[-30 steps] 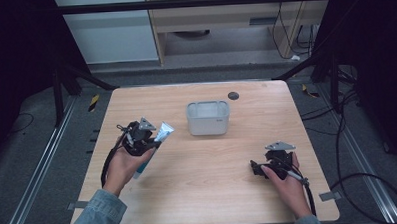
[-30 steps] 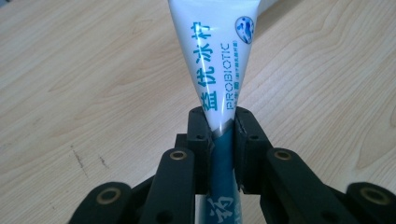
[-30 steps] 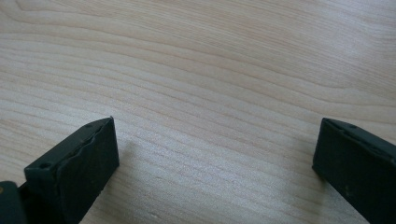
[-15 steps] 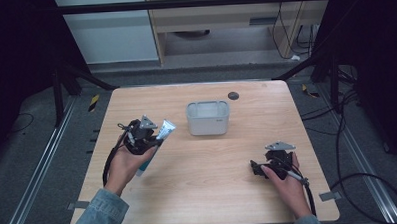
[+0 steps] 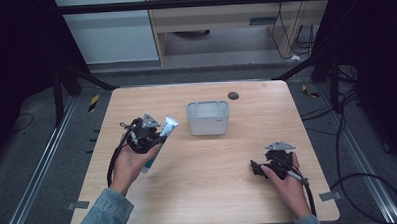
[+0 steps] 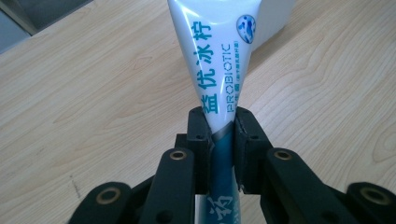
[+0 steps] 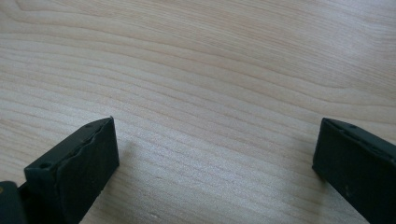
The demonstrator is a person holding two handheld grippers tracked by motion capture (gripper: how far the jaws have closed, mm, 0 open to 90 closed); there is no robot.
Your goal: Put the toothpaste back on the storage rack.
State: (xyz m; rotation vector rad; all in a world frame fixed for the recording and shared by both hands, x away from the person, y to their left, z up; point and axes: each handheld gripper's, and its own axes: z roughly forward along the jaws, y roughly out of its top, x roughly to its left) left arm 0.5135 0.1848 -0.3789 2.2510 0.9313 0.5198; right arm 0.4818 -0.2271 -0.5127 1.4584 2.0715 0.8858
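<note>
A white and teal toothpaste tube (image 5: 162,134) (image 6: 212,70) is clamped in my left gripper (image 5: 156,136) (image 6: 220,135), which is shut on its middle. The tube's flat end points up toward a grey-white bin (image 5: 208,117) just right of it; its lower end hangs past the hand. My right gripper (image 5: 255,169) (image 7: 215,163) rests low over the bare wood at the front right, jaws wide open with nothing between them.
A small dark round disc (image 5: 233,96) lies near the table's far edge behind the bin. The wooden table (image 5: 214,191) has open room in the middle and front. Dark frame legs and cables stand beyond the table's sides.
My left gripper has lifted and carried the tube a little up and right, toward the bin. The right gripper has stayed in place.
</note>
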